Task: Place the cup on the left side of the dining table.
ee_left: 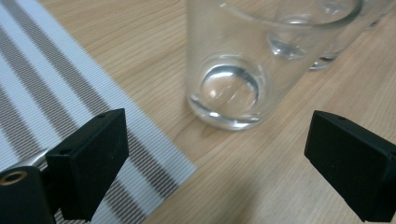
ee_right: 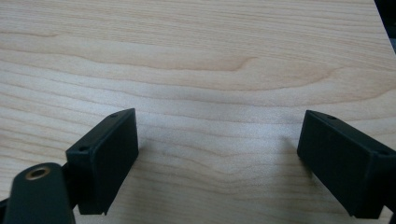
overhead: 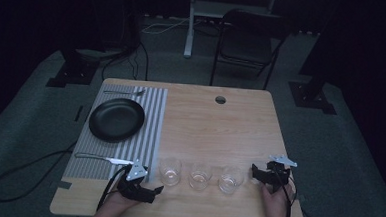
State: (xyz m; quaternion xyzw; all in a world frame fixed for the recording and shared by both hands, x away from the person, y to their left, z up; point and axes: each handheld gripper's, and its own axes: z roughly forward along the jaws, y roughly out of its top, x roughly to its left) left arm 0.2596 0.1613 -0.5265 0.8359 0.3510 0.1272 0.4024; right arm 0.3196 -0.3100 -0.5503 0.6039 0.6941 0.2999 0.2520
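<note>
Glassware: three clear round tumblers in a row along the near edge of the pale wooden surface (overhead: 220,125). Left gripper (ee_left: 219,158), jaws spread wide and empty, faces the leftmost clear tumbler (ee_left: 233,74), directly ahead beside the striped grey placemat (ee_left: 56,93). Right gripper (ee_right: 217,158), also spread and empty, faces bare wood. Left hand likely nearer.
</note>
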